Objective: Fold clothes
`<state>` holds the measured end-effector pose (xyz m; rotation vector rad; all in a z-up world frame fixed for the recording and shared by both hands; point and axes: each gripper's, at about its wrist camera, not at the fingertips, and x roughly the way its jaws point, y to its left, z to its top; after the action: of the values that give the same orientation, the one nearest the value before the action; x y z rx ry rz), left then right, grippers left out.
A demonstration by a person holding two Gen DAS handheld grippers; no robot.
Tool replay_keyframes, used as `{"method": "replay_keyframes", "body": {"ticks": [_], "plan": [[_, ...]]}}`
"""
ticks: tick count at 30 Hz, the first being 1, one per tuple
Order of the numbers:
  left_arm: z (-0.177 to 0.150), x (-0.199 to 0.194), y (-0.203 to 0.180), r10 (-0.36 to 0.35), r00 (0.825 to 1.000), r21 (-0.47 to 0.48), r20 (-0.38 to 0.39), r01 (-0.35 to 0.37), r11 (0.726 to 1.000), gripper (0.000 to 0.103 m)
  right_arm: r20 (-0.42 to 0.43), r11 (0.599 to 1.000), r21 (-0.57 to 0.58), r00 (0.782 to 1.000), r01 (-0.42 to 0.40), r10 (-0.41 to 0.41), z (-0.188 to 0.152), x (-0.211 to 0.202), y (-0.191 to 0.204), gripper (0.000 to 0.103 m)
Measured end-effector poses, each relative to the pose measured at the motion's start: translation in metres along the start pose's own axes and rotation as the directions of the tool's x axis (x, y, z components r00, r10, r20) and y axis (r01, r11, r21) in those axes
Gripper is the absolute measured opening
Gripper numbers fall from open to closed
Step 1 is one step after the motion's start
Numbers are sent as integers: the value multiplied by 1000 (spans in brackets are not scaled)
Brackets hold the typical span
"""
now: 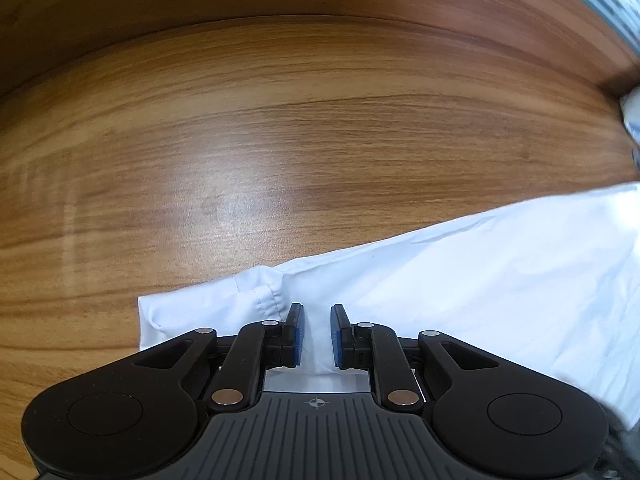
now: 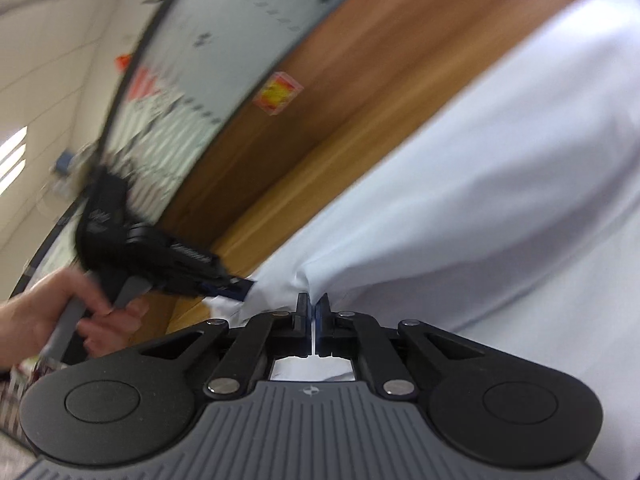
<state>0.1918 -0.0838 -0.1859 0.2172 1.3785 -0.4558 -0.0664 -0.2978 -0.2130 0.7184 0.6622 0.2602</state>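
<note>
A white garment point(image 1: 480, 280) lies spread on the wooden table point(image 1: 240, 160), filling the lower right of the left wrist view. My left gripper point(image 1: 317, 332) is open over the garment's hemmed corner, with cloth showing in the gap between its blue pads point(image 1: 298, 334). In the right wrist view, my right gripper point(image 2: 313, 307) is shut on a pinched fold of the white garment point(image 2: 500, 200), which pulls taut up to the right. The left gripper point(image 2: 236, 288) appears there too, blurred, with its tips at the cloth's edge and a hand point(image 2: 80, 316) holding it.
Bare wood stretches left and ahead of the left gripper. A white object point(image 1: 632, 116) sits at the far right edge. The right wrist view shows a tilted wooden panel with a red and yellow label point(image 2: 277, 93) and a pale board point(image 2: 224, 40) behind it.
</note>
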Motion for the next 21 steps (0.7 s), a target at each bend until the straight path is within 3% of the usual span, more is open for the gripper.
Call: {"method": "replay_keyframes", "body": {"ticks": [4, 10, 15, 18, 20, 21], "plan": [[-1, 1, -6, 26, 1000, 36, 5, -26, 999, 18, -31, 995, -100, 999, -29, 26, 7, -10, 2, 0], [-4, 0, -9, 44, 999, 74, 13, -44, 996, 18, -178, 960, -280, 981, 22, -74, 0, -14, -6, 0], [-5, 0, -11, 48, 999, 84, 18, -49, 995, 18, -195, 932, -359, 972, 51, -129, 2, -47, 1, 0], [-5, 0, -13, 50, 999, 90, 20, -52, 995, 18, -166, 906, -417, 974, 76, -157, 7, -42, 21, 7], [-6, 0, -13, 52, 998, 94, 22, -54, 994, 18, -144, 886, -454, 974, 92, -175, 11, -38, 34, 37], [-6, 0, -13, 48, 999, 90, 21, -50, 995, 18, -134, 876, -472, 974, 100, -184, 13, -37, 41, 39]]}}
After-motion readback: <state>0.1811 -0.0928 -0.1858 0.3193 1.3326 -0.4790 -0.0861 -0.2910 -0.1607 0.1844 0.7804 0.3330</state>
